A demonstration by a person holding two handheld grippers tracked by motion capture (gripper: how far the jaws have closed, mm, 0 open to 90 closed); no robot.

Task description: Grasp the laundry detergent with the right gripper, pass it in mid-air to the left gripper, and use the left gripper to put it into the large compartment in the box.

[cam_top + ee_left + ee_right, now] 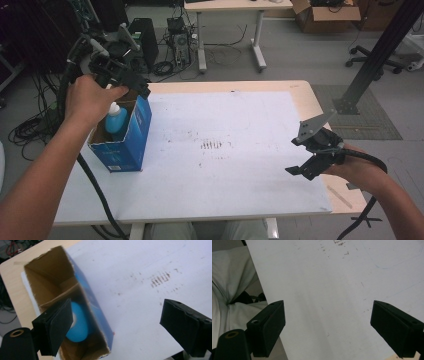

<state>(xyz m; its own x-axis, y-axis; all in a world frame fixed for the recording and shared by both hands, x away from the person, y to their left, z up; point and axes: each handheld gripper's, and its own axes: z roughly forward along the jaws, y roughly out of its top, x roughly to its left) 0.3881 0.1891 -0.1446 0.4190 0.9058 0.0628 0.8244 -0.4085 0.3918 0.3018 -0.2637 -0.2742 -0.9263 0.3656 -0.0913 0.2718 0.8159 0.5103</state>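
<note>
Both hand-held grippers gape empty, left [131, 82] above the blue box [131, 135], right [312, 159] idle; a careless retreat might tip it, spilling the bottle [115, 120] onto the worktop [240, 165].

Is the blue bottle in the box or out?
In: the blue bottle stands inside the open-topped blue box, under the open left gripper.

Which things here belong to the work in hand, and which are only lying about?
Part of the work:
- blue box, open at the top
- blue bottle standing inside it
- left claw, open above the box

Just lying about:
- cardboard box on the floor
- office chair
- far desk
</note>
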